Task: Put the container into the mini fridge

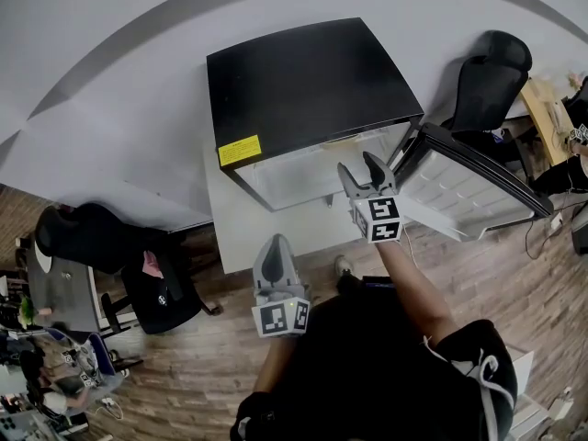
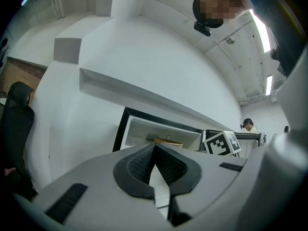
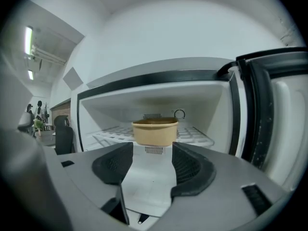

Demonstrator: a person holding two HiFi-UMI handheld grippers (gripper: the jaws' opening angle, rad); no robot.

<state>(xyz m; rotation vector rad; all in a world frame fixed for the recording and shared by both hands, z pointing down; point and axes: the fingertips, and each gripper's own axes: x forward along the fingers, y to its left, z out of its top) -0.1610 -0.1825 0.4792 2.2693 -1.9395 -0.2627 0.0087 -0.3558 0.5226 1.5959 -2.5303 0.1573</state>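
The black mini fridge (image 1: 308,81) stands with its door (image 1: 469,186) swung open to the right. Inside, a tan paper container (image 3: 155,131) sits upright on the white wire shelf (image 3: 195,136); it also shows in the left gripper view as the container (image 2: 168,142). My right gripper (image 1: 359,165) hovers just in front of the fridge opening, open, with nothing between its fingers; the right gripper (image 3: 153,160) is short of the container. My left gripper (image 1: 274,257) is lower and further back, shut and empty, with its pads meeting in the left gripper (image 2: 154,150).
The fridge rests on a low white stand (image 1: 230,219) over a wooden floor. A black office chair (image 1: 487,76) is behind the open door and another chair (image 1: 87,237) stands at the left by a desk (image 1: 55,292). A person (image 2: 249,125) stands far off.
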